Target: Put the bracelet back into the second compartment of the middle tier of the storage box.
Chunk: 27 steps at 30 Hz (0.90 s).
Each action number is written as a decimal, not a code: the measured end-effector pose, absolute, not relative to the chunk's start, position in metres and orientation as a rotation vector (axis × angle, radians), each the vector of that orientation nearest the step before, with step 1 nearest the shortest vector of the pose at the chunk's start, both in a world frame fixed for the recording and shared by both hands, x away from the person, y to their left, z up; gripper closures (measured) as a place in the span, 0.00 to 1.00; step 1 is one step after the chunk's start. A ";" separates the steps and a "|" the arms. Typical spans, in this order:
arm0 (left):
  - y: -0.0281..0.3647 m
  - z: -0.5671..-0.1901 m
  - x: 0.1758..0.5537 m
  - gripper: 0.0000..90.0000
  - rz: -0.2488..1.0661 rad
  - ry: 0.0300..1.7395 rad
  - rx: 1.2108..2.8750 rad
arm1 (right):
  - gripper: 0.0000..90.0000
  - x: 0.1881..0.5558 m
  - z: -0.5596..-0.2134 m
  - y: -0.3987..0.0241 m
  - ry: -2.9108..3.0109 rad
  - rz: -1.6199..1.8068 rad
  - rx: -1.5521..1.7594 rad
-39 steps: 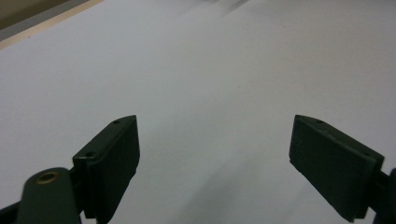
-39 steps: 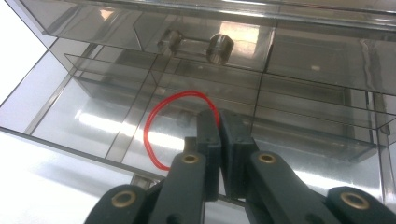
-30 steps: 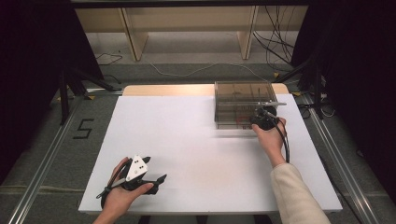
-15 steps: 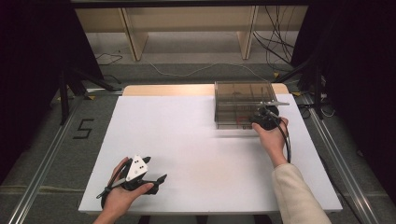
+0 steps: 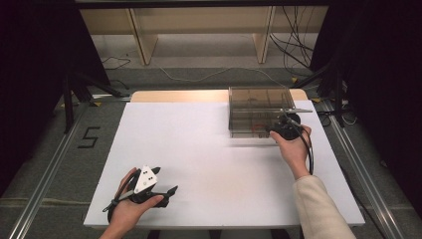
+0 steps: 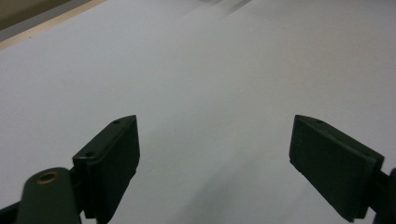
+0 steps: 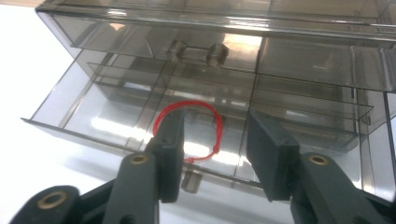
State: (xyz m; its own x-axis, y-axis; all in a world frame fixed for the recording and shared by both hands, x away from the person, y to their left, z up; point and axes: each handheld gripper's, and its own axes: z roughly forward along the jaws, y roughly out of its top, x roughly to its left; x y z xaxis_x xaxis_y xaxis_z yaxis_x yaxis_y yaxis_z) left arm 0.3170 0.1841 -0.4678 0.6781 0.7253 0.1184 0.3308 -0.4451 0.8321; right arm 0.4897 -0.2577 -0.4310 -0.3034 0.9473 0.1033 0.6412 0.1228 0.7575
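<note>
While the high view places the right gripper [image 5: 281,130] against the front of a smoked clear drawer box [image 5: 259,102] at the far right of the white table [image 5: 209,164], its jaws are hidden there by the hand. They are seen in the right gripper view, partly apart and just having been opening, with nothing pressed between the pads. A red loop [image 7: 192,131], perhaps a thin band, is seen lying in a middle compartment of the pulled-out lower drawer [image 7: 88,116], just beyond the jaws; a small knob [image 7: 190,180] is seen on the drawer front. The left gripper [image 5: 149,186] is rested near the table's front edge, and its jaws are shown wide apart over bare table in the left gripper view.
</note>
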 end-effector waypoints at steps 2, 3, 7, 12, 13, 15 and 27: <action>0.184 -0.468 0.317 0.18 0.596 0.812 2.051 | 0.59 0.488 -0.430 -0.257 2.008 1.023 1.527; 0.184 -0.468 0.317 0.18 0.595 0.812 2.050 | 0.57 0.487 -0.429 -0.257 2.016 1.026 1.521; 0.184 -0.468 0.317 0.18 0.592 0.812 2.051 | 0.50 0.481 -0.427 -0.257 2.022 1.023 1.516; 0.183 -0.468 0.317 0.18 0.588 0.810 2.051 | 0.45 0.476 -0.424 -0.259 2.027 1.028 1.511; 0.183 -0.468 0.317 0.18 0.589 0.810 2.051 | 0.44 0.475 -0.424 -0.260 2.027 1.027 1.510; 0.183 -0.468 0.317 0.18 0.588 0.811 2.050 | 0.42 0.473 -0.423 -0.260 2.029 1.029 1.506; 0.183 -0.468 0.317 0.18 0.586 0.812 2.048 | 0.35 0.459 -0.418 -0.262 2.067 1.045 1.454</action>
State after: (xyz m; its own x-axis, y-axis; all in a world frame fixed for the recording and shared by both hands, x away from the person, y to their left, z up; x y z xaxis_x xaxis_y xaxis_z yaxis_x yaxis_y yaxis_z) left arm 0.3165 0.1826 -0.4683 0.6817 0.7231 0.1112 0.3329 -0.4419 0.8330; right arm 0.4587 -0.2616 -0.4180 -0.3762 0.9221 0.0909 0.6197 0.1774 0.7645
